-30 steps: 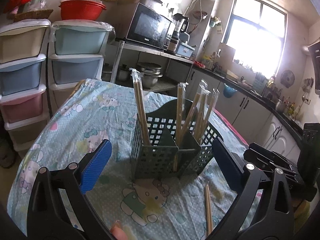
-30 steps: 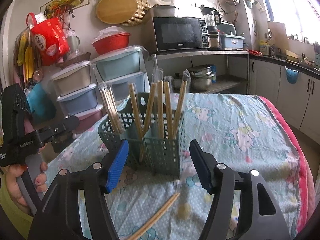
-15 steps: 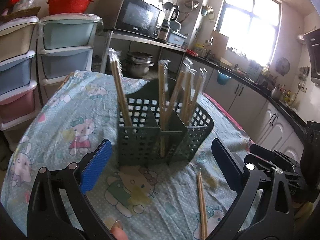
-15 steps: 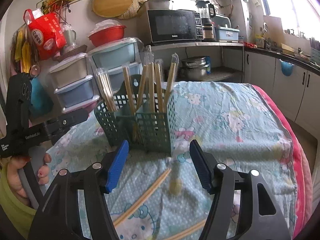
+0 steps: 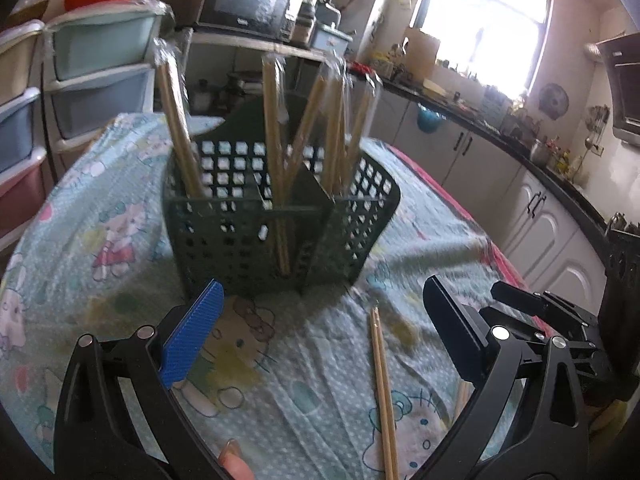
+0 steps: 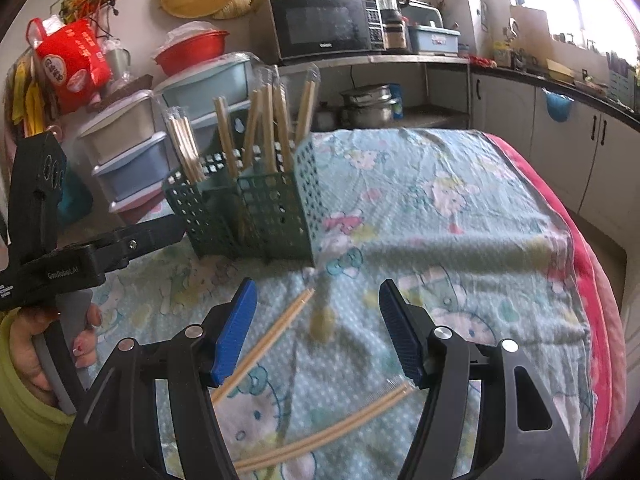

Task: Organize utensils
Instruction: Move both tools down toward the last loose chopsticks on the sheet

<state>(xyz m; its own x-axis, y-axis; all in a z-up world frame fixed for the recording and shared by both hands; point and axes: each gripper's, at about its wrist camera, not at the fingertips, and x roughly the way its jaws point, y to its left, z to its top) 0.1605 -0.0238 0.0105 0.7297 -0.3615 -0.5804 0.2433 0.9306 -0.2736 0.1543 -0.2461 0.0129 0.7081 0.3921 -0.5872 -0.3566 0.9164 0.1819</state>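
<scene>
Standing in the middle of the table, the green basket (image 6: 256, 208) keeps many wrapped chopstick pairs upright, because its inner walls divide it into compartments and the sticks lean on them. 2 pairs are not yet sorted: a bare pair (image 6: 264, 344) lies on the cloth just in front of the basket, and a pair in plastic wrap (image 6: 328, 436) lies nearer to the person.

The right gripper (image 6: 318, 334) hovers over these loose pairs with its jaws wide and nothing between them, probably so that it can come down around 1 pair. The left gripper (image 5: 320, 334) is also wide and empty, pointing at the basket.

A light blue tablecloth (image 6: 440, 216) with cartoon cats covers the table, and it is wrinkled in places. Behind it are plastic drawers (image 6: 132, 148), a microwave (image 6: 324, 26) on a shelf, and a bright window (image 5: 492, 20) over white cabinets.
</scene>
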